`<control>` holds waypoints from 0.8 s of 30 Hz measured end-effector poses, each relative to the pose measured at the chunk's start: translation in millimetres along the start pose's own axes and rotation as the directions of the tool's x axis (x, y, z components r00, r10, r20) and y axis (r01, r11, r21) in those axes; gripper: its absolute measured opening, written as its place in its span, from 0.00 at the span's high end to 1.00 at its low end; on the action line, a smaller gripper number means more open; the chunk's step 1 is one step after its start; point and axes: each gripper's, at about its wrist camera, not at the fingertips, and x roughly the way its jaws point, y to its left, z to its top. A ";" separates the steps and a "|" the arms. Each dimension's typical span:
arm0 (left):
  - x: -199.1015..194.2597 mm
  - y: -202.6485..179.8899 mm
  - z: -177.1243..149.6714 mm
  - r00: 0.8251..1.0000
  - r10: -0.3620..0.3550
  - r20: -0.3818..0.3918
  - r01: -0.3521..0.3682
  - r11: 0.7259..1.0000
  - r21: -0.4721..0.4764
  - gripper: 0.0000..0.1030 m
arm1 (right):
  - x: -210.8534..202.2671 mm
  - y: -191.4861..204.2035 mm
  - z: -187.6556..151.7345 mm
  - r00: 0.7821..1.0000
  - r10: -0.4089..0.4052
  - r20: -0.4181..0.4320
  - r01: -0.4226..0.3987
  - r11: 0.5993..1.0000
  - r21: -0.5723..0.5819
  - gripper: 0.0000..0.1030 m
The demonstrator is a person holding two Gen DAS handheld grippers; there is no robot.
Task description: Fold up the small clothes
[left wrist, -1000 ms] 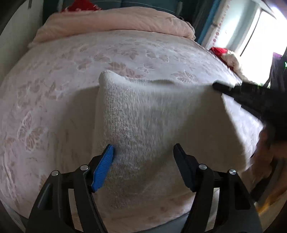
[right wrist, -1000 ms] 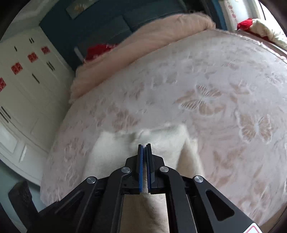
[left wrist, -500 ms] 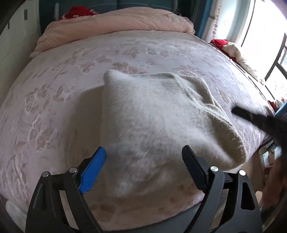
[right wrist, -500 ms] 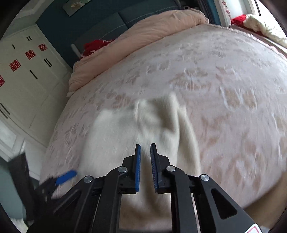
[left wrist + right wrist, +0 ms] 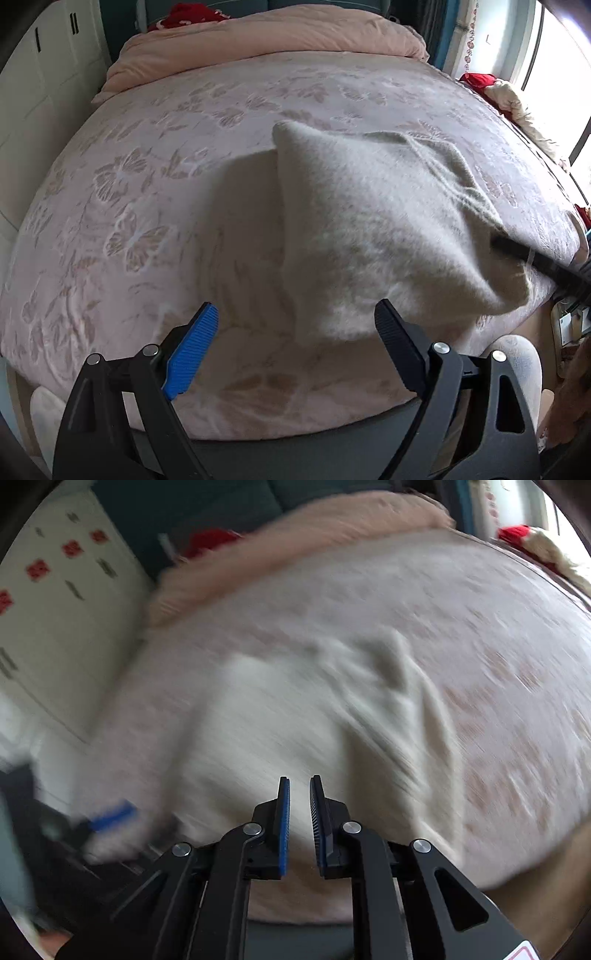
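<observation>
A cream knit garment (image 5: 373, 229) lies folded on the pink butterfly-patterned bed (image 5: 155, 206), near the front edge. My left gripper (image 5: 295, 325) is wide open and empty, held just in front of the garment's near edge. My right gripper (image 5: 300, 794) is open by a narrow gap and empty, above the garment (image 5: 295, 709) near its front edge; this view is motion-blurred. The right gripper's dark finger (image 5: 517, 254) shows at the garment's right edge in the left wrist view. The left gripper's blue pad (image 5: 110, 818) shows at the lower left of the right wrist view.
A pink duvet (image 5: 266, 40) is bunched at the head of the bed. White wardrobe doors (image 5: 55, 602) stand to the left. Red and cream items (image 5: 495, 92) lie by the window at right. The bed's front edge (image 5: 280, 424) is close below the grippers.
The right gripper let go of the garment and opened slightly. Both grippers pulled back toward the bed's front edge. The garment dropped flat onto the bed.
</observation>
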 end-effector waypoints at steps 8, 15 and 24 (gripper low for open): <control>-9.1 33.6 -22.2 0.998 0.031 -0.047 -0.033 0.998 -0.056 0.18 | 113.9 39.8 -6.1 0.979 0.060 -0.193 -0.072 0.996 -0.057 0.94; -21.9 39.3 -5.1 1.000 -0.008 0.009 0.009 0.996 -0.090 0.18 | 50.2 10.6 24.7 0.995 0.075 -0.065 -0.074 0.997 0.018 0.84; 5.7 -21.2 33.5 0.995 -0.093 0.021 0.093 0.995 -0.031 0.17 | 82.2 -76.7 78.5 0.985 -0.138 -0.108 0.148 0.985 0.089 0.55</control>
